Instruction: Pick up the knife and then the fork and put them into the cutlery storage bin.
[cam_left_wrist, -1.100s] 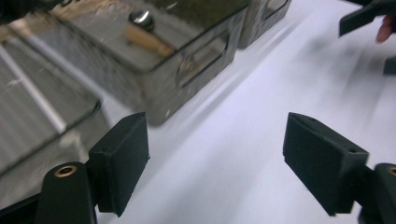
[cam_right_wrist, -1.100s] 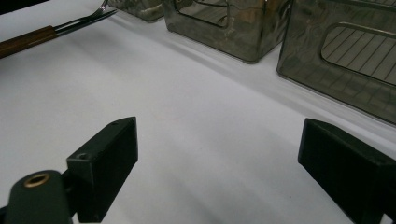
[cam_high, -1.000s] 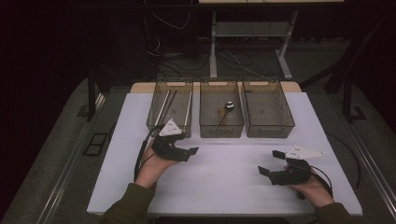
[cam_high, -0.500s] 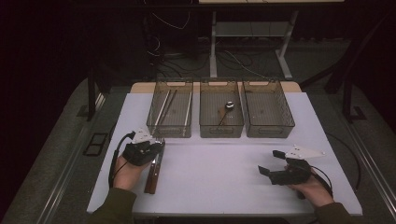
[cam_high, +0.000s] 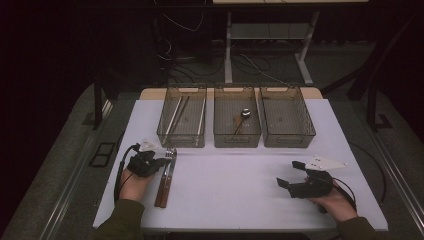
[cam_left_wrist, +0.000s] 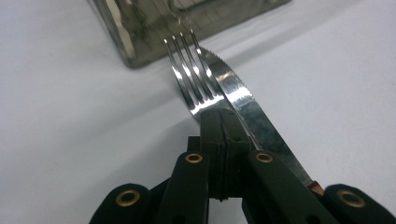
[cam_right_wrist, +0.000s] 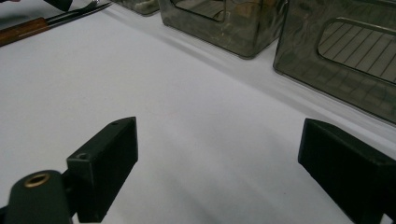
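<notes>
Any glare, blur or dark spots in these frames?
High view: room around the table is near black, the white top evenly lit. Left gripper view: hard glare on the fork and knife, bin behind soft. Right gripper view: its own jaws blurred, bins sharper.

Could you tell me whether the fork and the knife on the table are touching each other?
Touching: in the left gripper view the fork lies against the knife, no gap between them.

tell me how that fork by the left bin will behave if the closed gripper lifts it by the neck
The fork looks like polished metal, so probably stiff but slippery in the left gripper. Its wooden handle trails behind, so it may tip handle-down. The knife lies against it and could get dragged along.
</notes>
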